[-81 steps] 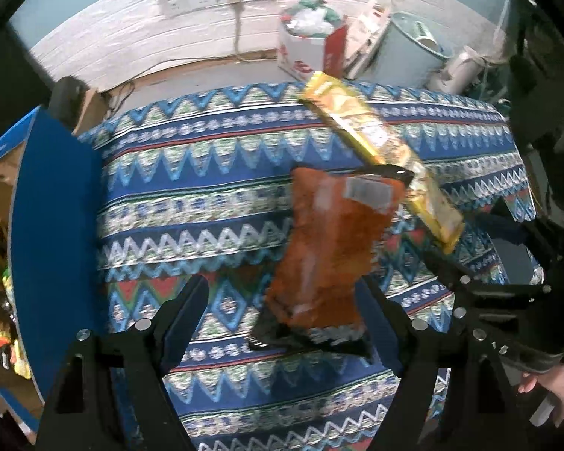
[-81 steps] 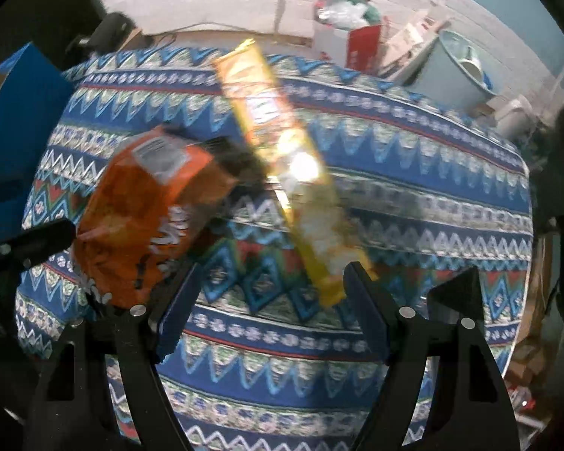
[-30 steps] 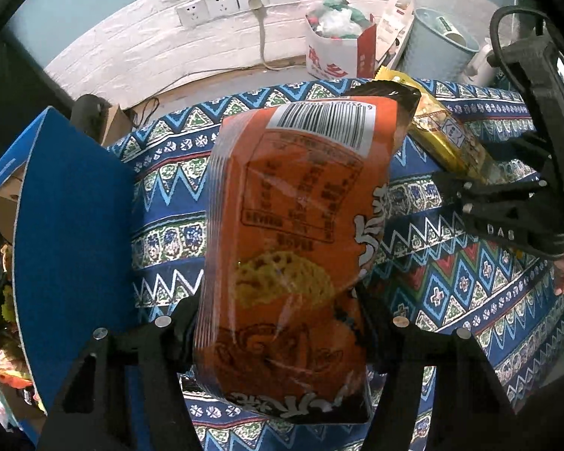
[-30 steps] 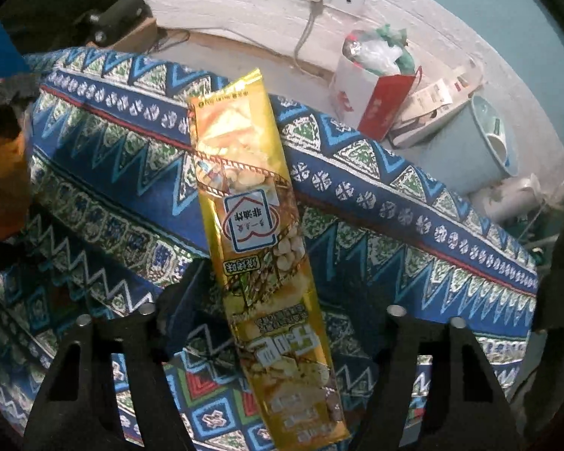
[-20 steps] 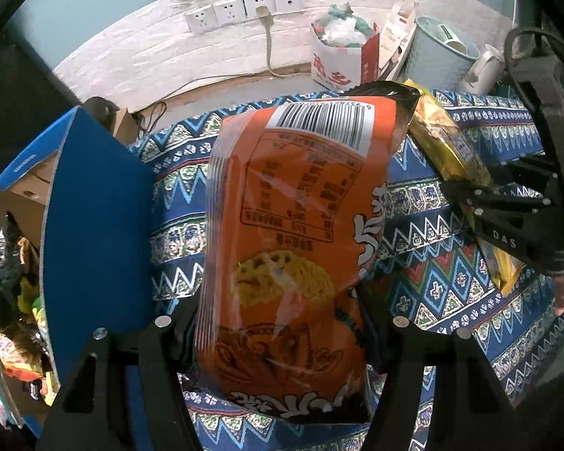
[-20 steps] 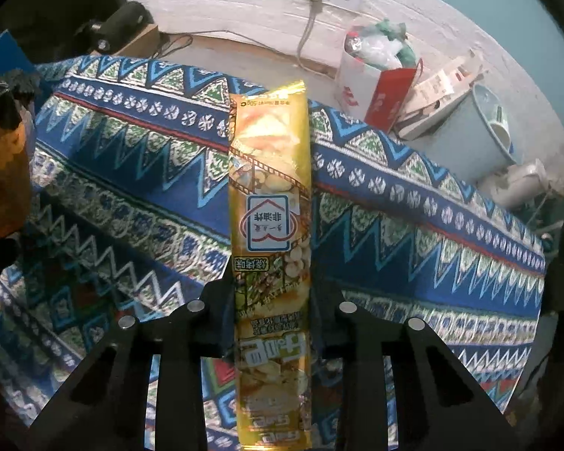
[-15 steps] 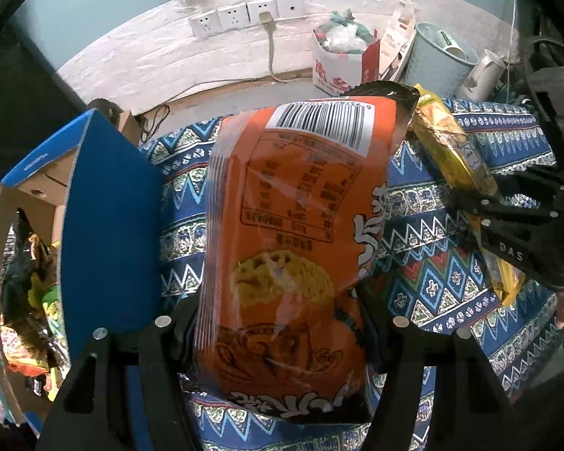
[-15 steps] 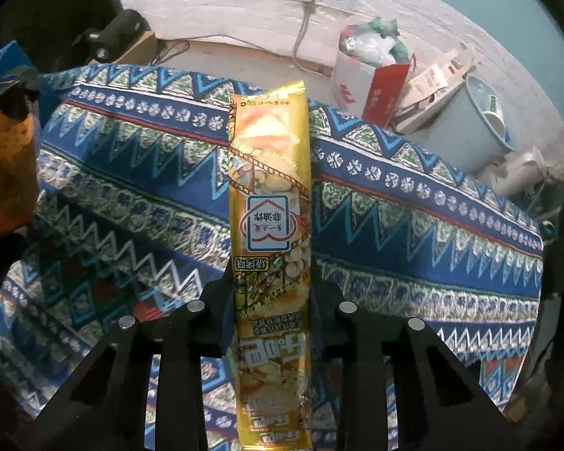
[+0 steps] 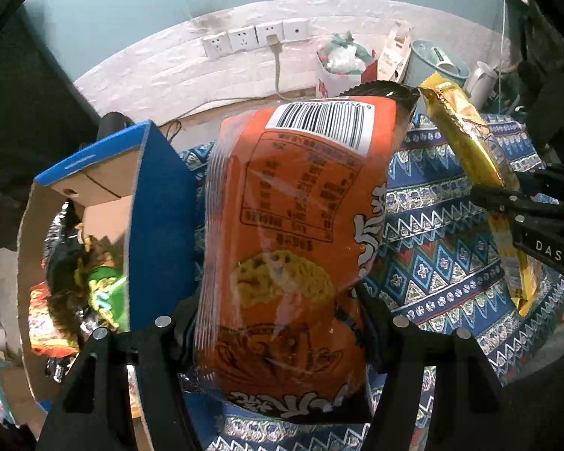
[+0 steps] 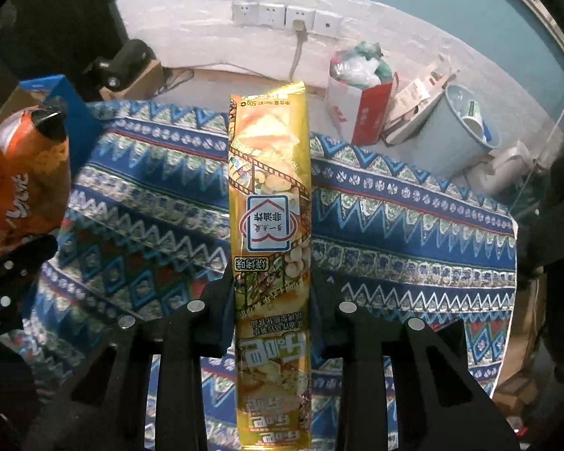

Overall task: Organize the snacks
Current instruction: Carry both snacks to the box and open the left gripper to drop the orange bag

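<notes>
My left gripper (image 9: 278, 312) is shut on an orange noodle packet (image 9: 297, 233), held upright above the patterned tablecloth (image 9: 432, 255), barcode end up. My right gripper (image 10: 270, 297) is shut on a long yellow snack pack (image 10: 269, 225), which stands lengthwise between the fingers, off the cloth. The same yellow snack pack (image 9: 473, 165) and the right gripper's black frame show at the right of the left wrist view. In the right wrist view the orange noodle packet (image 10: 15, 195) appears at the left edge. An open blue cardboard box (image 9: 158, 203) with several snack bags inside stands to the left.
Beyond the table's far edge the floor holds a red-and-white paper bag (image 10: 357, 101) stuffed with trash, a pale blue bin (image 10: 455, 135) and a white kettle (image 10: 504, 173). Wall sockets (image 10: 285, 15) with a plugged cable sit on the white brick wall. The blue-patterned cloth (image 10: 394, 225) covers the table.
The right gripper has shut on the yellow pack and lifted it off the cloth. Both grippers have risen with their packs, and the blue box's open inside has come into the left wrist view.
</notes>
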